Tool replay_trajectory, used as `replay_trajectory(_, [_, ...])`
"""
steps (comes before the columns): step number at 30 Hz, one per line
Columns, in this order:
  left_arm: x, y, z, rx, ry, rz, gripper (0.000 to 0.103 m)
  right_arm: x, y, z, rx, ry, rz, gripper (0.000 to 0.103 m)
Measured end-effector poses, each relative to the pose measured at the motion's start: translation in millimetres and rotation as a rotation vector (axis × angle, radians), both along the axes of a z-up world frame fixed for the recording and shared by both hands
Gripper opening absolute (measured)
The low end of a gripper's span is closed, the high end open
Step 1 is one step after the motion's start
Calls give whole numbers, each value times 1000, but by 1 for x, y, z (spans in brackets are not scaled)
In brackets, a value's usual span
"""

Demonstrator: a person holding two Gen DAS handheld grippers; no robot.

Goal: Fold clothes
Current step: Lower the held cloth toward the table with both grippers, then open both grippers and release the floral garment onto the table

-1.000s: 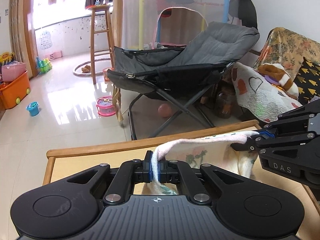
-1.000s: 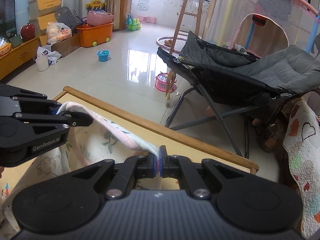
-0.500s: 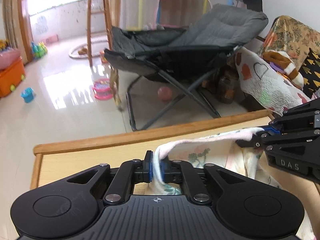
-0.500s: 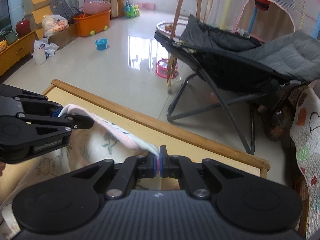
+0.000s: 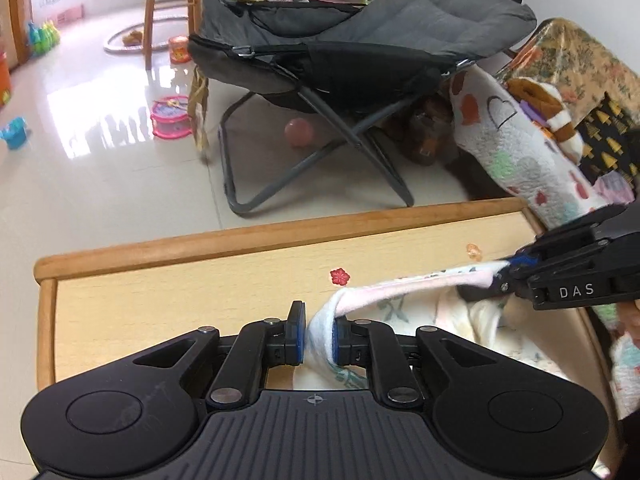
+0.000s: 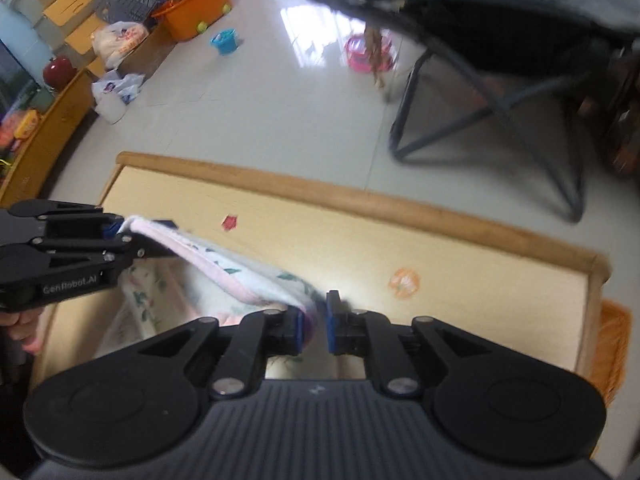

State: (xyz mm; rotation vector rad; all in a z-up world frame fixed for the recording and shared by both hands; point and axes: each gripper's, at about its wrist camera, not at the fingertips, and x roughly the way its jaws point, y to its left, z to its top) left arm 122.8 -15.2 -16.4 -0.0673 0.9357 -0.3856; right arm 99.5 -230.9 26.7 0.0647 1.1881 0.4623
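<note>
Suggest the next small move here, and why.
Probably draw both tools back clear. The left tool has jaws apart around the cloth edge, the right tool is opening its jaws with that edge between them, and the rest lies on the table.

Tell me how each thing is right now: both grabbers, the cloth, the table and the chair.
Left gripper: jaws parted, cloth loose between them.
Right gripper: jaws opening, cloth edge between them.
Cloth: edge stretched between both grippers, rest bunched on the table.
Table: partly covered by cloth.
Folding chair: unfolded, standing on the floor.
</note>
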Motion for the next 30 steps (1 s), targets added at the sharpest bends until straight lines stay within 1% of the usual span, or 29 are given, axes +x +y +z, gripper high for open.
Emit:
replay_trajectory(1, [0,2,-2,-2,9,8,17,1,-2,0,14,19,17,13])
replay_trajectory(2, [1,4,-3,-2,23,11,18,0,-4,2,23,17,23,14])
replay_trajectory(3, [2,6,-5,-10,42,8,21,0,-6,4,31,15,29,15])
replay_trajectory(5, [4,10,-9,-32,85,-7,31,-1,-11,9,47,2,12,15])
replay_trajectory(7, [3,13,-11,-53,101,-33,35,-3,-12,11,38,-24,1,16])
replay_trajectory(11, [2,15,-6,-36,62,-6,36,3,-11,9,-3,-64,-43,16])
replay_trajectory(13, [2,15,-3,-40,33,15,36,3,-13,7,29,-66,-69,16])
replay_trajectory(15, [4,13,-2,-18,24,33,36,7,-17,4,65,-30,-98,17])
replay_trajectory(17, [7,9,-3,5,16,48,37,14,-26,3,106,17,-131,21])
replay_trajectory(18, [9,8,-5,13,11,52,37,15,-30,2,115,19,-155,22])
replay_trajectory(20, [11,6,-8,-4,16,65,37,16,-35,-1,107,18,-186,28])
replay_trajectory(22, [15,7,-11,-41,81,56,40,14,-33,-4,78,5,-178,28])
replay_trajectory(23, [17,7,-13,-63,128,40,40,14,-32,-5,64,-1,-173,30])
replay_trajectory(24, [18,8,-13,-89,158,16,42,13,-33,-5,63,-5,-170,30])
replay_trajectory(26, [16,12,-12,-125,209,-21,54,12,-35,-6,69,-2,-177,30])
replay_trajectory(27, [14,15,-11,-136,230,-21,55,11,-37,-6,72,-1,-181,30])
replay_trajectory(28, [11,20,-10,-146,246,-16,55,10,-38,-6,76,1,-185,30])
replay_trajectory(30, [4,31,-5,-174,226,19,55,13,-36,-6,79,10,-195,30])
